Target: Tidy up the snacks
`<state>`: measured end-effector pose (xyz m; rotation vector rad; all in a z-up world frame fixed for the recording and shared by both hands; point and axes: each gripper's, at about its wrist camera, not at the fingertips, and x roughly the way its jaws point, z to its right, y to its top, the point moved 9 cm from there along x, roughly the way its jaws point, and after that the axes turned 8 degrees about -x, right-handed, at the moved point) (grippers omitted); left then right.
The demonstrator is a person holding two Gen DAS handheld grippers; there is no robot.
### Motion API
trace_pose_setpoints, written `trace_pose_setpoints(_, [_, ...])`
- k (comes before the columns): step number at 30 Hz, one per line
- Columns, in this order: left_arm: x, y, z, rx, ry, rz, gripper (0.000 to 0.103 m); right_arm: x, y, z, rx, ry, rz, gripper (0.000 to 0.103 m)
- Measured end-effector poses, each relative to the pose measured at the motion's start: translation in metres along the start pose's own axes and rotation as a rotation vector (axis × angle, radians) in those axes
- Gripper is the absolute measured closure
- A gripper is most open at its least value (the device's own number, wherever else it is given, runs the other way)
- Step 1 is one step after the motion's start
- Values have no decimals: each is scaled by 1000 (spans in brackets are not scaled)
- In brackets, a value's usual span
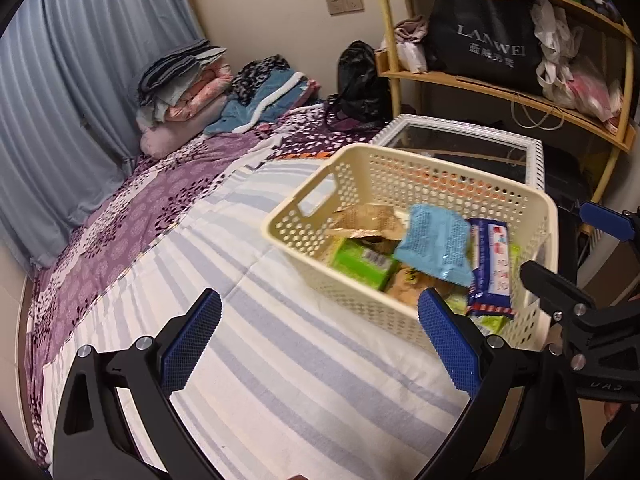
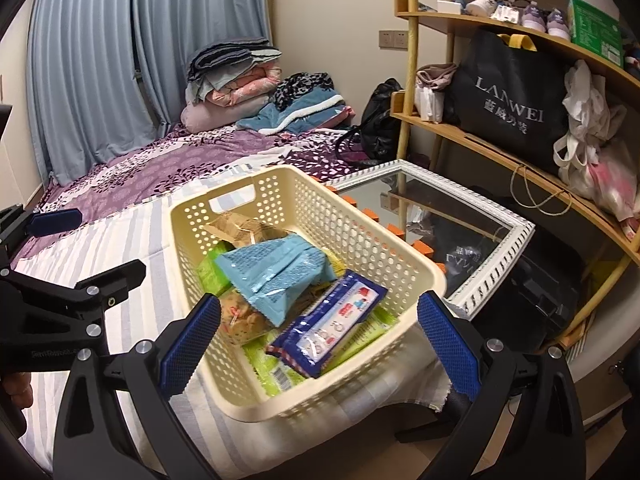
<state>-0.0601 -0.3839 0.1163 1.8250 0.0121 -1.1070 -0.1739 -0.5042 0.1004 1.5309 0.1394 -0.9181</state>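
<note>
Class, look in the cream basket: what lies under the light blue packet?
Under the light blue packet in the basket: a tan bag, a green box and a biscuit bag. The basket floor beneath is covered.

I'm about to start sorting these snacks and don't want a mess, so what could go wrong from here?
1. The cream basket sits at the corner of the bed; its near end looks close to the edge, so a push might tip it off.
2. A glass-topped white table stands right beside it; a knocked basket could hit the glass.
3. The light blue packet and the dark blue packet lie loosely on top and could slide out.
</note>
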Motion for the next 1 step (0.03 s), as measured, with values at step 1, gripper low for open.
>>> trace_pose_setpoints(1, [0, -2, -7, -9, 17, 2, 3, 0, 0, 0, 0, 0, 0, 5])
